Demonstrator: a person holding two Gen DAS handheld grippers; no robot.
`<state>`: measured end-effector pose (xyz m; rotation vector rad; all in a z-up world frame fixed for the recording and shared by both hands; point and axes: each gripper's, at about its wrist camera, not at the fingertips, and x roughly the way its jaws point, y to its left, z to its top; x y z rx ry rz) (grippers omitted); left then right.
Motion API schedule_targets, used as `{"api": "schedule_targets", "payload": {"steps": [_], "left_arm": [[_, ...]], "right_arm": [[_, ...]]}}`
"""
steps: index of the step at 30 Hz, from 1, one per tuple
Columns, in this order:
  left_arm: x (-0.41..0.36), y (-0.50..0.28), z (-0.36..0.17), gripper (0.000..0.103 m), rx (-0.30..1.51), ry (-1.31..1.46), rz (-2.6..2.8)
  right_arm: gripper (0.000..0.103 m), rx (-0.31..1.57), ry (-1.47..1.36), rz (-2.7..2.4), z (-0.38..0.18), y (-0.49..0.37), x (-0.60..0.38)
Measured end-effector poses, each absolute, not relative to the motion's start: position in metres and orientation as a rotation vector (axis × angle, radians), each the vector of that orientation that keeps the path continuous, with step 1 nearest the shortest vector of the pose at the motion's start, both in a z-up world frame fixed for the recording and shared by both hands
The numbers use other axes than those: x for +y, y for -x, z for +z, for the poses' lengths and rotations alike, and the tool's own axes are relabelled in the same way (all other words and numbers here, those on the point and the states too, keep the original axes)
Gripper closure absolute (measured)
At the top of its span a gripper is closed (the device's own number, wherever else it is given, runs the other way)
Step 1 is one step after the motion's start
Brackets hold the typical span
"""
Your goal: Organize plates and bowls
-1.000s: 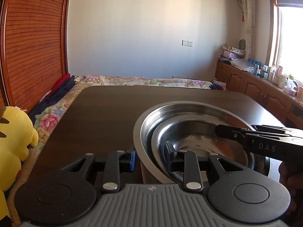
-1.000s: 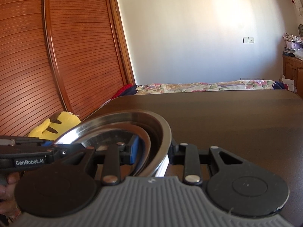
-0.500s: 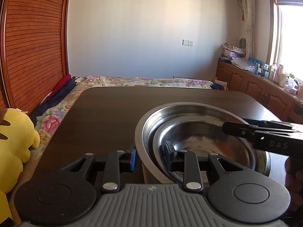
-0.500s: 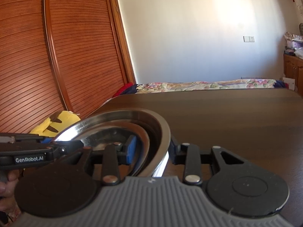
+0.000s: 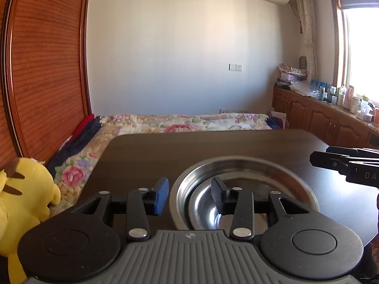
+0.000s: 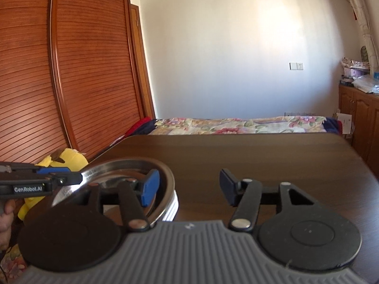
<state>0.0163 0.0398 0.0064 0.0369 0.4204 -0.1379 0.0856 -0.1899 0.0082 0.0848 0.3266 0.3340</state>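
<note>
Your left gripper (image 5: 189, 198) jaws opening, straddling rim of nested round steel bowls (image 5: 244, 184); right gripper (image 6: 187, 187) jaws likewise opening, gripping nothing, bowls at dark surface (image 6: 260, 153) near edge.

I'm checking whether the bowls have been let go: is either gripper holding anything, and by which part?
Nothing is held. Both grippers' jaws are opening astride the outer bowl's rim, left gripper and right gripper, pads clear.

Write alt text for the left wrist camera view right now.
The left gripper, jaws opening, straddles the near rim of two nested steel bowls on a dark wooden table. The right gripper enters from the right; a yellow plush toy sits left.
</note>
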Motion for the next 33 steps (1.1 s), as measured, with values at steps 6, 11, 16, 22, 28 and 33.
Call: {"api": "schedule_targets", "payload": {"steps": [6,11,16,22,28,33], "left_arm": [[0.027,-0.006,0.022,0.051,0.389,-0.041,-0.162],[0.018,0.003,0.032,0.042,0.365,-0.038,-0.174],[0.014,0.011,0.04,0.017,0.348,-0.039,-0.193],[0.006,0.021,0.045,0.0,0.302,-0.037,-0.18],[-0.011,0.027,0.041,0.0,0.322,-0.074,-0.15],[-0.02,0.032,0.038,0.0,0.324,-0.095,-0.134]], "right_arm": [[0.042,0.301,-0.079,0.331,0.026,-0.076,-0.201],[0.038,0.287,-0.052,0.319,0.04,-0.071,-0.208],[0.029,0.267,-0.029,0.293,0.051,-0.061,-0.212],[0.007,0.245,-0.042,0.276,0.056,-0.052,-0.218],[0.0,0.224,-0.049,0.238,0.056,-0.041,-0.222],[0.0,0.207,-0.046,0.186,0.053,-0.03,-0.223]]}}
